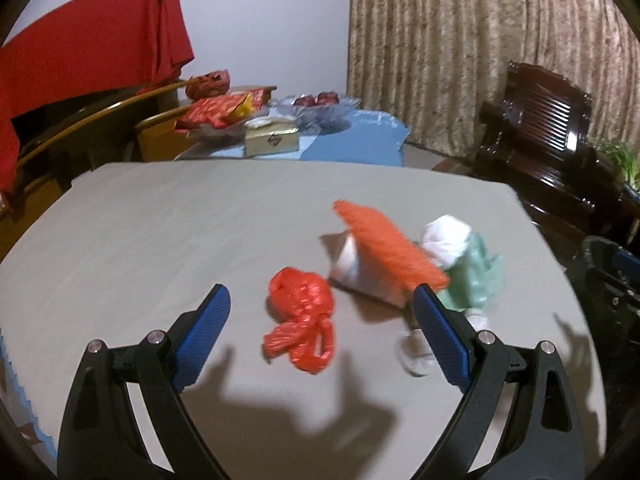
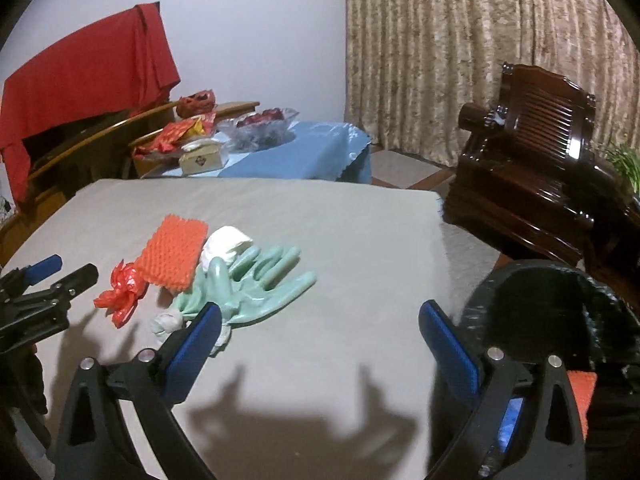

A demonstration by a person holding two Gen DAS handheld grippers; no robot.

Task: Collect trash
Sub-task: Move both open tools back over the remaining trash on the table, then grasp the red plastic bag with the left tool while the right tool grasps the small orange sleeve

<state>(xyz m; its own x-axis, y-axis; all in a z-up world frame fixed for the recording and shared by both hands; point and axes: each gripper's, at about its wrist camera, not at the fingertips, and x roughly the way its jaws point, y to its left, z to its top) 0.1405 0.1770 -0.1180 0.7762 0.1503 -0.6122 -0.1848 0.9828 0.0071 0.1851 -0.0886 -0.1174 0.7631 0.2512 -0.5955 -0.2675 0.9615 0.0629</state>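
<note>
- My left claw (image 1: pixel 322 304) hangs over the grey table (image 1: pixel 160 220) with its blue fingers spread wide and nothing between them.
- The crumpled red bag (image 1: pixel 302 320) lies dead ahead at 12 o'clock from that claw, centred in the gap between the fingers and resting on the table, apart from both pads.
- In the left wrist view the bag's long axis runs roughly 12 to 6, along my line of approach, so I judge that the fingers would close across its narrow width.
- Just past it, toward 1 o'clock, sits the orange foam net (image 1: pixel 388 244) on a pale wrapper; the green gloves (image 1: pixel 474 276) and a white wad (image 1: pixel 446 236) lie behind my right-hand finger at 2 o'clock.
- My right claw (image 2: pixel 320 322) is also wide open and empty. From it the red bag (image 2: pixel 120 292) is away at 10 o'clock, well apart, with the gloves (image 2: pixel 256 292) nearer, just beyond its left finger.
- So the left hand is clearly the nearer one for the red bag, I reckon.
- The black bin (image 2: pixel 552 320) stands off the table edge at 3 o'clock from the right claw, with something orange already inside.
- The risk I see: the foam net is close enough that a deep reach might catch it too.
</note>
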